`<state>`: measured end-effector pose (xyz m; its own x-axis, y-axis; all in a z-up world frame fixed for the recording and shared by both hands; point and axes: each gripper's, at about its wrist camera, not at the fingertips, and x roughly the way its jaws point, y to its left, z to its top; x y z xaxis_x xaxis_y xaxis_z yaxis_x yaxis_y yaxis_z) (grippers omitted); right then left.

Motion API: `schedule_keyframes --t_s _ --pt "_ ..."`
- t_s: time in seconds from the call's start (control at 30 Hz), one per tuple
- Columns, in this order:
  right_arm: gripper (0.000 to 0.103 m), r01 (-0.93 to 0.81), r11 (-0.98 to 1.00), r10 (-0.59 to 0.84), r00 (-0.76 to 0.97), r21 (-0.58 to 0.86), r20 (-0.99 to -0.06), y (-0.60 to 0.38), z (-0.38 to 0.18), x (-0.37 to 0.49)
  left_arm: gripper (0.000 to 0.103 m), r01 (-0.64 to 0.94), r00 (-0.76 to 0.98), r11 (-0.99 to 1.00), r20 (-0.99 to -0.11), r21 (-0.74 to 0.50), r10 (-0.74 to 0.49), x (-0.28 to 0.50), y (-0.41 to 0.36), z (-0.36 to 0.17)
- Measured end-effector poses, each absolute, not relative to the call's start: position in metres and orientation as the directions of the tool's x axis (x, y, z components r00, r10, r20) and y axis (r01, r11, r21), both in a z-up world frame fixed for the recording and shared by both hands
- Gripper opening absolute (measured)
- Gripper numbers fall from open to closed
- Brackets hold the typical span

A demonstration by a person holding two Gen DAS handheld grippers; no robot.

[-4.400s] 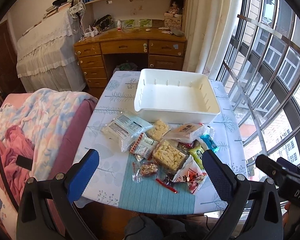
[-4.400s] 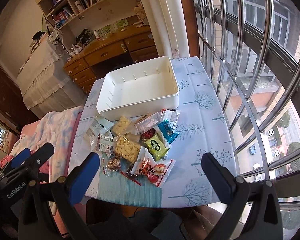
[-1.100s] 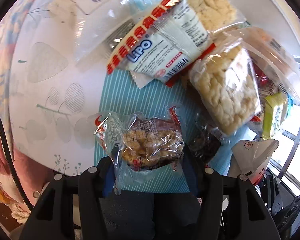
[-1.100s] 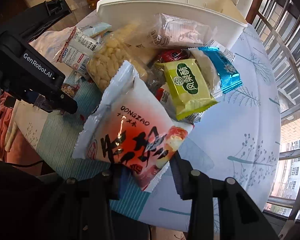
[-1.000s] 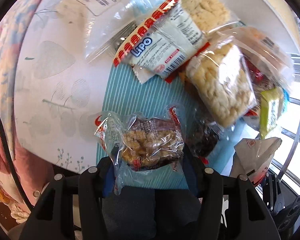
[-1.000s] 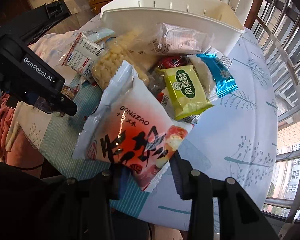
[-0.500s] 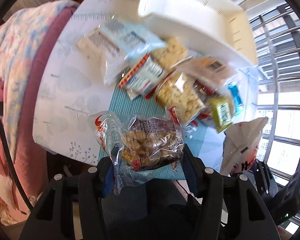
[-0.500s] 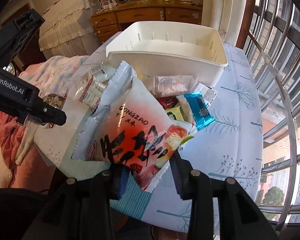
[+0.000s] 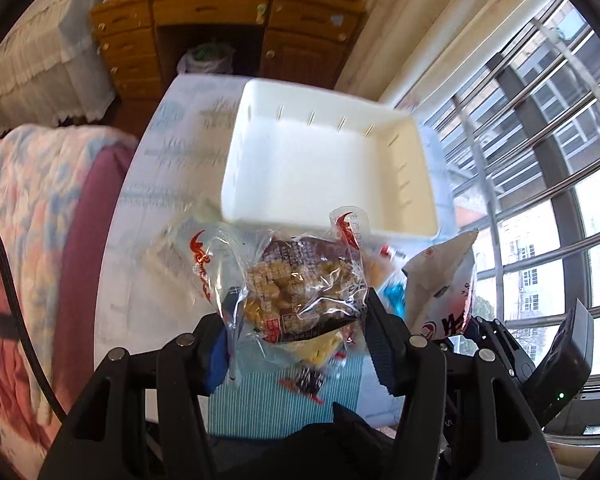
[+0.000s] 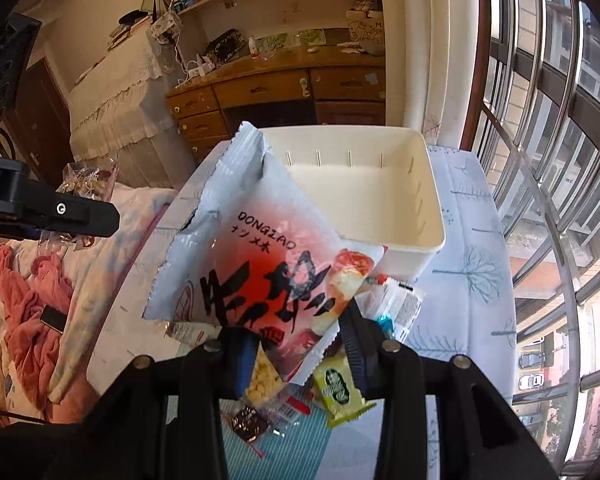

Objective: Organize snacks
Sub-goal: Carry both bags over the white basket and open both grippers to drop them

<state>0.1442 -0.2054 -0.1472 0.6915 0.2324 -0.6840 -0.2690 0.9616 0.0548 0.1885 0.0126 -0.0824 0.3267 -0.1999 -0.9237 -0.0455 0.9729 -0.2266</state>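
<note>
Both hand-held grippers have risen off the desk (image 10: 476,280): your left hand-held gripper (image 9: 296,320) stays clamped on the clear snack bag (image 9: 296,284), your right hand-held gripper (image 10: 296,336) on the red-and-white packet (image 10: 260,252), so the empty white bin (image 10: 364,196) at twelve o'clock looks next.

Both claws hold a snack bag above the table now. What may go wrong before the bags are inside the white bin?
1. The right claw pinches the red and white bag only at its lower corner, so it may slip or swing out.
2. The left claw holds a crinkly clear packet, which could slide free.
3. The two bags hang close together and may collide above the white bin.
</note>
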Motion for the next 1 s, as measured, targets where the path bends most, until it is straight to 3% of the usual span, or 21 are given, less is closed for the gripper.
schedule_keyframes --t_s 0.33,0.63,0.8,0.87,1.0 --pt "0.039 -0.207 0.975 0.210 0.747 0.079 -0.631 -0.202 -0.125 0.201 0.057 0.089 0.484 0.958 -0.828 -0.274 -0.282 0.235 0.012 -0.072" --pt "0.039 -0.157 0.982 0.190 0.732 0.109 -0.655 -0.200 -0.136 0.240 0.057 0.159 0.558 0.930 -0.747 -0.330 -0.361 0.260 0.018 -0.090" --pt "0.040 -0.138 0.984 0.180 0.718 0.116 -0.673 -0.200 -0.142 0.253 0.057 0.189 0.588 0.938 -0.732 -0.290 -0.345 0.279 0.013 -0.099" --pt "0.040 -0.129 0.985 0.173 0.714 0.116 -0.678 -0.199 -0.143 0.257 0.059 0.188 0.587 0.941 -0.736 -0.282 -0.338 0.287 0.011 -0.103" --pt "0.043 -0.111 0.986 0.169 0.712 0.128 -0.682 -0.203 -0.145 0.263 0.078 0.211 0.585 0.934 -0.728 -0.290 -0.358 0.291 0.007 -0.104"
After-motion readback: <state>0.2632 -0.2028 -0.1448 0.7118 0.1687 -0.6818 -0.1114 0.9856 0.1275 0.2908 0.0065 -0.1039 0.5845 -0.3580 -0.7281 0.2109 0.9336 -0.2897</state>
